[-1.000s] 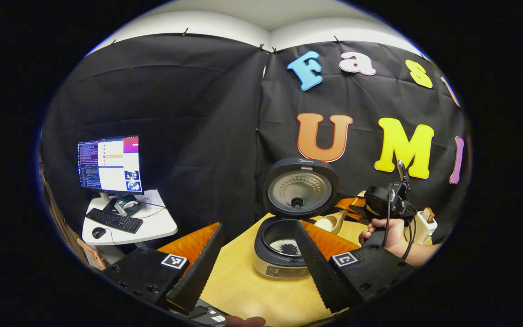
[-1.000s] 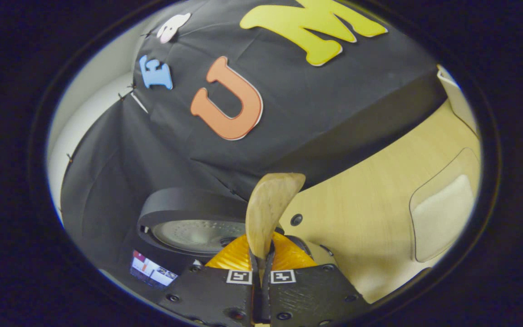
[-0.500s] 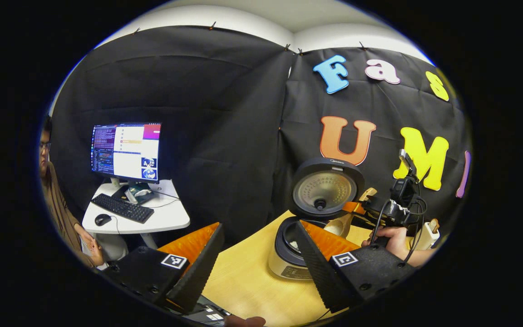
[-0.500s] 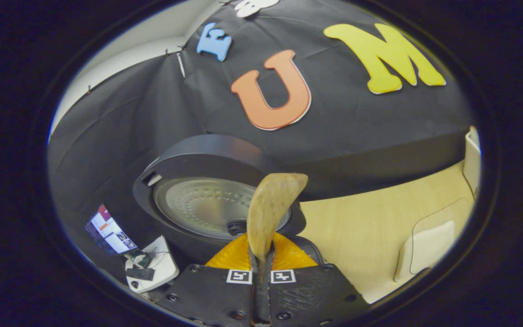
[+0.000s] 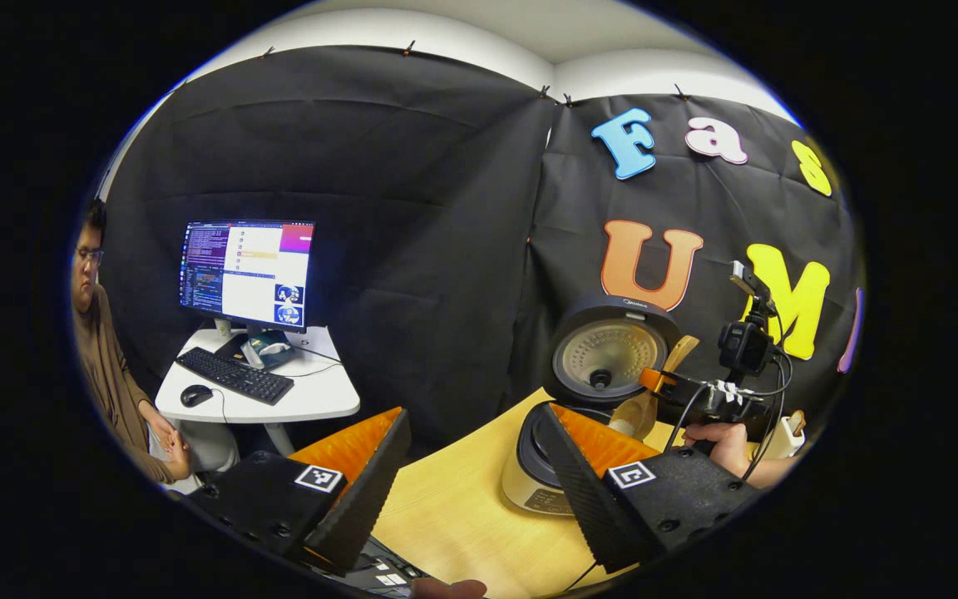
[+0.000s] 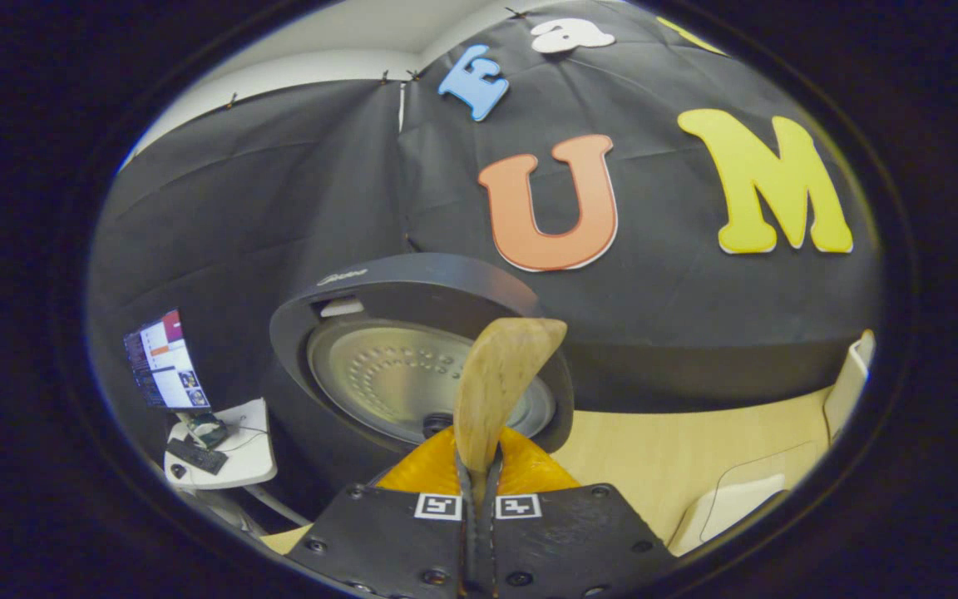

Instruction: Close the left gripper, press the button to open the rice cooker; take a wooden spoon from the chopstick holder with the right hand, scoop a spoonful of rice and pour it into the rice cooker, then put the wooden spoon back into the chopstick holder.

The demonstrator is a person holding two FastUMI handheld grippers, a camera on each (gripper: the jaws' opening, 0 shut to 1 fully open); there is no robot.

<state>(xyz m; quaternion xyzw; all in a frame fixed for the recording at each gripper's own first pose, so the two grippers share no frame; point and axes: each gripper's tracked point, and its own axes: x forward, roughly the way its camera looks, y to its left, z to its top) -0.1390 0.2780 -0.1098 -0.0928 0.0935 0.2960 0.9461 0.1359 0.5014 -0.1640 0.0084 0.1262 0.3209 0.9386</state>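
Note:
The rice cooker (image 5: 529, 487) stands on the wooden table (image 5: 446, 516) with its round lid (image 5: 608, 359) raised; my left gripper's finger hides the inside of the pot. My left gripper (image 5: 462, 491) is open and holds nothing, well short of the cooker. In the left gripper view a hand (image 5: 716, 445) holds my right gripper (image 5: 662, 384) beside the lid, with the wooden spoon's bowl (image 5: 635, 413) hanging over the cooker's right rim. In the right gripper view my right gripper (image 6: 479, 491) is shut on the wooden spoon (image 6: 500, 374), in front of the lid (image 6: 412, 366). The chopstick holder (image 5: 787, 433) stands at the far right.
A side desk (image 5: 313, 399) with a monitor (image 5: 248, 273), keyboard and mouse stands to the left, and a seated person (image 5: 109, 366) is beside it. A pale tray (image 6: 724, 503) lies on the table to the right of the cooker.
The left gripper view has swung left, so the cooker sits farther right and the seated person has come into view. My right gripper has levelled out with the spoon, now facing the lid.

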